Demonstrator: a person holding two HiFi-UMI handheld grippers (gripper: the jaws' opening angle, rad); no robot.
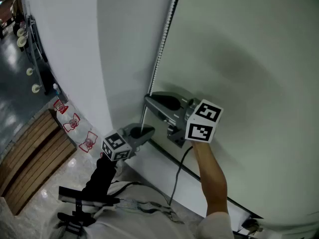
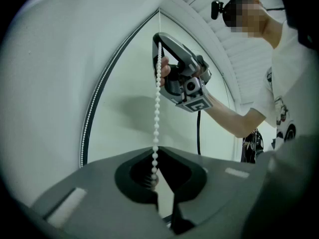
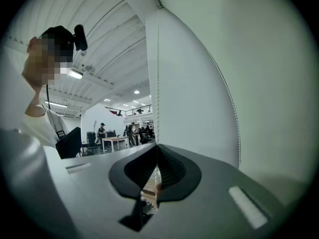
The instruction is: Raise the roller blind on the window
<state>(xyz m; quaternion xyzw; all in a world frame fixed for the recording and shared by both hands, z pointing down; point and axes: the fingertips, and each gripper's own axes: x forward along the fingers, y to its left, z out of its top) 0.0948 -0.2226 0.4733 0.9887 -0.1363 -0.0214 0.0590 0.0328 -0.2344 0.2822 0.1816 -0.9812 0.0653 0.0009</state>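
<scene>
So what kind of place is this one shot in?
Probably a big open hall or workshop-style office: a high ribbed ceiling with strip lights, people at tables far off, and a blind with a bead chain.

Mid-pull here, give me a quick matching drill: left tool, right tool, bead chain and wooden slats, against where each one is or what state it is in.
Things:
1 left tool
2 right tool
3 bead chain
4 wooden slats

Places or states:
A lying flat, far left in the head view
B shut on the chain, the higher grip
C runs straight down beside the blind
D shut on the chain, the lower grip

Pairs: 1-D, 2-B, 3-C, 4-A.
</scene>
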